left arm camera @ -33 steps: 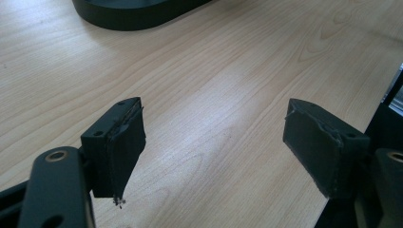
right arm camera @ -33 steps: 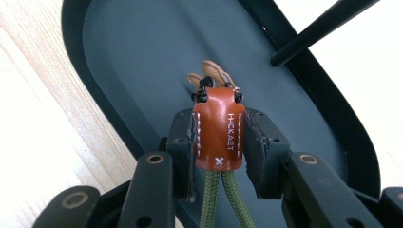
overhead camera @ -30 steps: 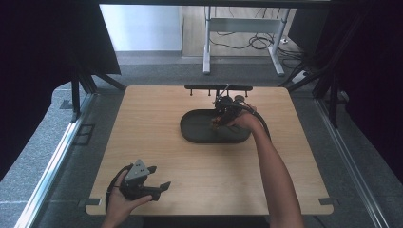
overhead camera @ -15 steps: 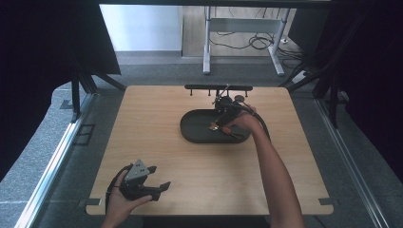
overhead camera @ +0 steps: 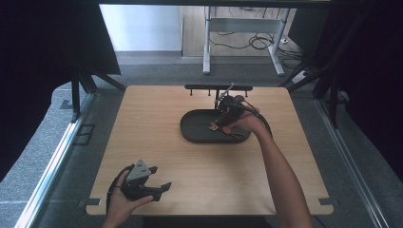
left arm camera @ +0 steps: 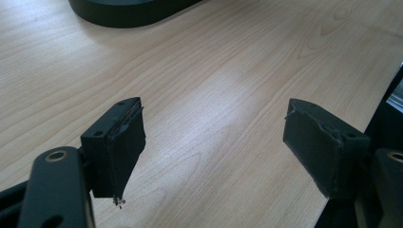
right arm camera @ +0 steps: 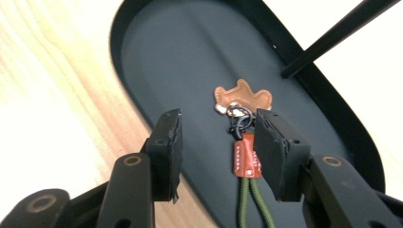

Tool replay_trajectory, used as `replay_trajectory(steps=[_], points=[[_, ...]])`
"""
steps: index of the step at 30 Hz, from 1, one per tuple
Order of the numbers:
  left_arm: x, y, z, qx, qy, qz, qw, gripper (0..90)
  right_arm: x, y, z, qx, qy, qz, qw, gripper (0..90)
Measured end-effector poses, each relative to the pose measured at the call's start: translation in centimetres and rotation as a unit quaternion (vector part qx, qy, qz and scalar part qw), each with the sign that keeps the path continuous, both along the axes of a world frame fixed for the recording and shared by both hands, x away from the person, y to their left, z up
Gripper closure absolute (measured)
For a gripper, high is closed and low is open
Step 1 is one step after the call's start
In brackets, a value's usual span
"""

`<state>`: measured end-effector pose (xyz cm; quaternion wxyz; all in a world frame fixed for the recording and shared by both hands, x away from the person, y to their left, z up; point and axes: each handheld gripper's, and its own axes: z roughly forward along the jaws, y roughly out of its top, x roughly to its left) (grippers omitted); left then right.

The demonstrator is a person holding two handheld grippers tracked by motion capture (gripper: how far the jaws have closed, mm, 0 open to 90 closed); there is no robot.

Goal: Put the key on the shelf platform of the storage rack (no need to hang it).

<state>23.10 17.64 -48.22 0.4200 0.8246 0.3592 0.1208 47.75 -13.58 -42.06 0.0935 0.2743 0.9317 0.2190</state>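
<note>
Right tool (right arm camera: 216, 142) partly over keyring (right arm camera: 242, 102); green cord (right arm camera: 252, 202) cut off.

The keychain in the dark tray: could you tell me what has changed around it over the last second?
The right gripper has just been opening its jaws and let go of the keychain, which lies in the tray. The left gripper stayed open near the table's front edge.

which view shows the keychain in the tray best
The right gripper view: the keychain lies close up in the black tray, with its tan leather charm, metal rings, red tab and green cord all clear. The high view shows it small beside the right gripper. The left gripper view catches just the tray's edge.
</note>
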Motion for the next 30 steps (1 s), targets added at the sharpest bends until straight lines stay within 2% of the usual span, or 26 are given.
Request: replay_trajectory(steps=[6, 17, 21, 30], points=[[0.0, 0.2, 0.1, -0.001, -0.001, 0.003, 1.0, 22.0, -1.6, -0.6, 0.6, 0.025, 0.007, 0.004, 0.9997, 51.4], [0.0, 0.3, 0.1, 0.001, -0.001, 0.006, 1.0, 22.0, -5.5, -3.2, 1.0, 0.057, -0.005, 0.026, 0.998, 50.7], [0.0, 0.3, 0.2, 0.001, -0.002, 0.007, 1.0, 21.9, -7.0, -4.1, 0.8, 0.057, -0.009, 0.025, 0.998, 50.7], [0.0, 0.4, 0.2, 0.001, -0.003, 0.01, 0.9999, 21.9, -10.8, -5.6, -0.4, 0.075, -0.016, 0.027, 0.9967, 50.7]])
